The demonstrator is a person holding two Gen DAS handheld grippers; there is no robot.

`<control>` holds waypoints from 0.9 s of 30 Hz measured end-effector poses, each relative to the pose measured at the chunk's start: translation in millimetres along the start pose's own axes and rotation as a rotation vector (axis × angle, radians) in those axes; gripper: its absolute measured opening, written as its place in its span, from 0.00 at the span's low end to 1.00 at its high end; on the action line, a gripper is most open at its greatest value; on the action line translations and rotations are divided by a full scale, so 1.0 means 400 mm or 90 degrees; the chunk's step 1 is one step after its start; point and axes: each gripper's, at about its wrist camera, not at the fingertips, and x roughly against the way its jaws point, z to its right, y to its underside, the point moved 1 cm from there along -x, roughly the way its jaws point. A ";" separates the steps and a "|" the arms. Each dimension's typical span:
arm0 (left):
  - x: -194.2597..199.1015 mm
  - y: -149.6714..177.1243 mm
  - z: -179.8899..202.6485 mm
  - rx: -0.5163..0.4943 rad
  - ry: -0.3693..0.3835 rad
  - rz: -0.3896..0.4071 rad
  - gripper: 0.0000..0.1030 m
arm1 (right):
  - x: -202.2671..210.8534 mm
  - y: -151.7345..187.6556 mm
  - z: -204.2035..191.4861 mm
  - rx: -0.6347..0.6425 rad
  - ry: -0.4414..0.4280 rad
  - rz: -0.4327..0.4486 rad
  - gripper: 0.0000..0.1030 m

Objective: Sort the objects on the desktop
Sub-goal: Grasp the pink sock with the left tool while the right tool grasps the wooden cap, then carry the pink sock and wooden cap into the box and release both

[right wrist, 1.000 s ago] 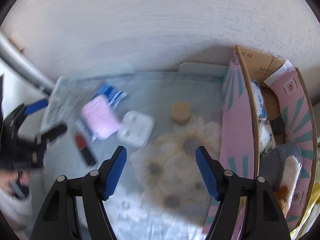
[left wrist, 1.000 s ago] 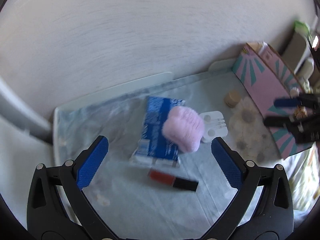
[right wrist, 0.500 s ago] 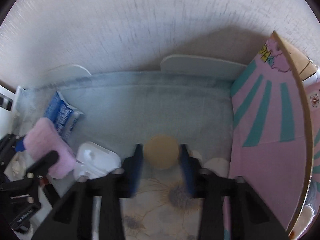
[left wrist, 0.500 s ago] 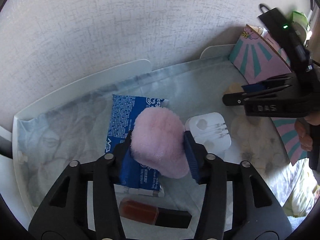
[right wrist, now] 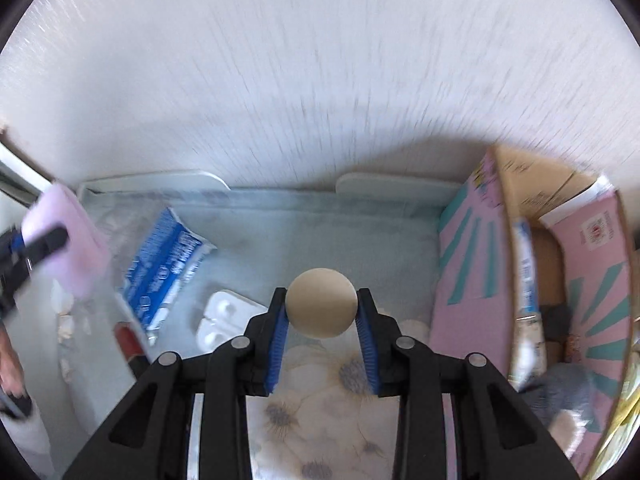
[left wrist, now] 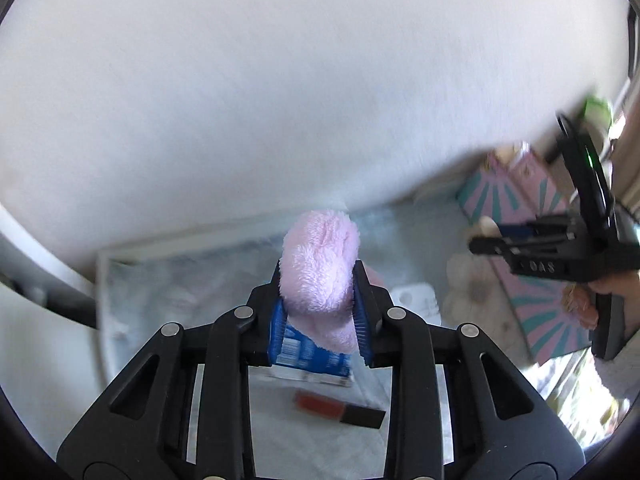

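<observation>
My left gripper [left wrist: 319, 280] has its jaws closing on a fluffy pink pad [left wrist: 320, 252], pads pressing its sides, and holds it clear of the blue packet [left wrist: 304, 354] below. In the right wrist view the same pink pad [right wrist: 76, 248] shows blurred at the far left. My right gripper [right wrist: 322, 295] is shut on a round beige lid-like piece [right wrist: 321, 314], held above the floral cloth [right wrist: 320, 400]. A red and black tube [left wrist: 338, 408] lies in front of the packet.
A white moulded case [right wrist: 224, 322] lies beside the blue packet [right wrist: 164, 264] on the pale blue cloth [right wrist: 320, 232]. An open pink and teal cardboard box [right wrist: 472, 280] with several items inside stands at the right. A wall runs close behind.
Both grippers went from open to shut, the left on the pink pad and the right on the beige piece. The pink pad has been lifted off the blue packet.
</observation>
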 end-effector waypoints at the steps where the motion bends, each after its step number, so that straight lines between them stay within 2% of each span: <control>1: 0.032 -0.020 -0.015 0.006 -0.001 0.009 0.25 | 0.017 -0.002 0.003 0.004 -0.003 0.001 0.30; 7: 0.160 -0.098 -0.043 0.007 -0.039 0.034 0.25 | 0.163 0.000 0.062 0.013 -0.011 0.016 0.30; 10: 0.197 -0.122 -0.030 0.010 -0.038 0.045 0.25 | 0.235 0.021 0.111 0.008 -0.004 0.026 0.30; 14: 0.229 -0.140 0.019 -0.002 -0.033 0.054 0.25 | 0.283 0.046 0.158 0.000 0.013 0.041 0.30; 20: 0.221 -0.168 0.145 -0.027 0.009 0.061 0.25 | 0.332 0.103 0.231 -0.024 0.021 0.051 0.30; 27: 0.146 -0.195 0.367 -0.077 0.066 0.046 0.25 | 0.365 0.183 0.322 -0.060 0.022 0.053 0.30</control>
